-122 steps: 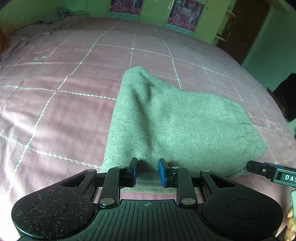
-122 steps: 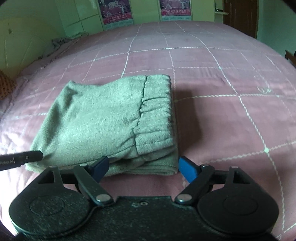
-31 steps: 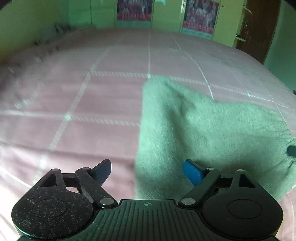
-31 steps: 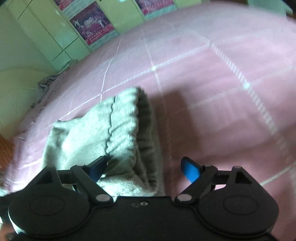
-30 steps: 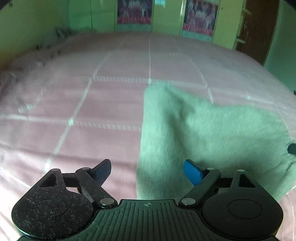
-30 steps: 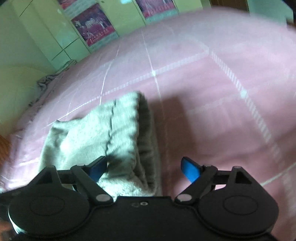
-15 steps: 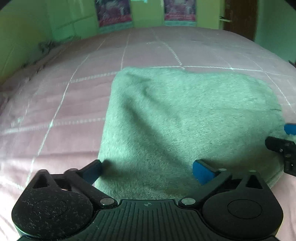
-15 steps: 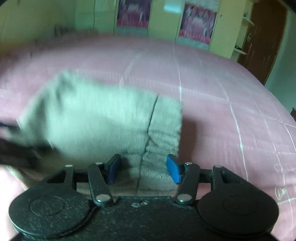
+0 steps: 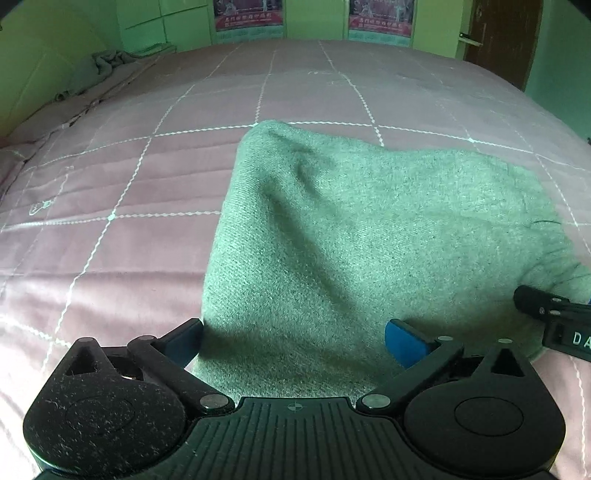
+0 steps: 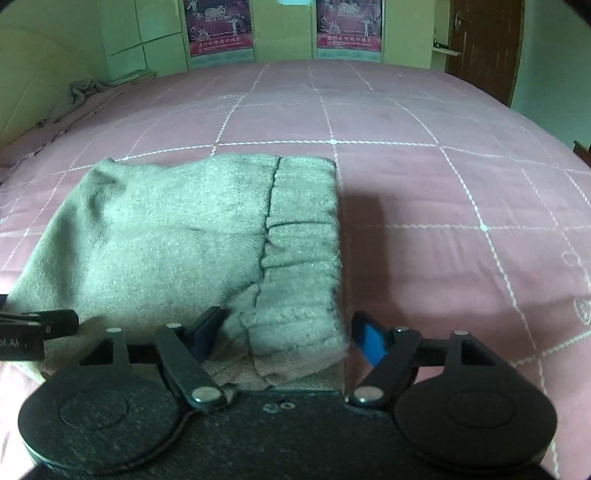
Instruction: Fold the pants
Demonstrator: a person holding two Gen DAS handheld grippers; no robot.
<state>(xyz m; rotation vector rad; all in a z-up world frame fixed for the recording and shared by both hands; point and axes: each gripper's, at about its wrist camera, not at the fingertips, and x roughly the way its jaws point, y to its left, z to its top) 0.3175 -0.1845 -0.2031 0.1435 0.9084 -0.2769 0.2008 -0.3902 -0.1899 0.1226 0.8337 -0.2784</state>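
The folded grey-green pants (image 9: 369,229) lie flat on the pink bed cover (image 9: 147,177). My left gripper (image 9: 293,334) is open at its widest, low over the near left corner of the pants, and the cloth's near edge lies between its fingers. My right gripper (image 10: 288,325) straddles the near end of the elastic waistband (image 10: 303,236); its jaws are opening and its pads stand off the cloth. The pants (image 10: 177,240) spread left of it. Each gripper's tip shows in the other's view: right gripper (image 9: 546,314), left gripper (image 10: 44,325).
The pink cover (image 10: 443,184) with its white grid stretches far and right of the pants. A crumpled cloth (image 9: 107,62) lies at the far left edge. Green cupboards with posters (image 10: 221,29) line the back wall, and a brown door (image 10: 480,44) stands at the right.
The left gripper opened wider and shifted onto the pants' near left corner. The right gripper levelled out, narrowed around the waistband half a second ago, and now stands wider again.
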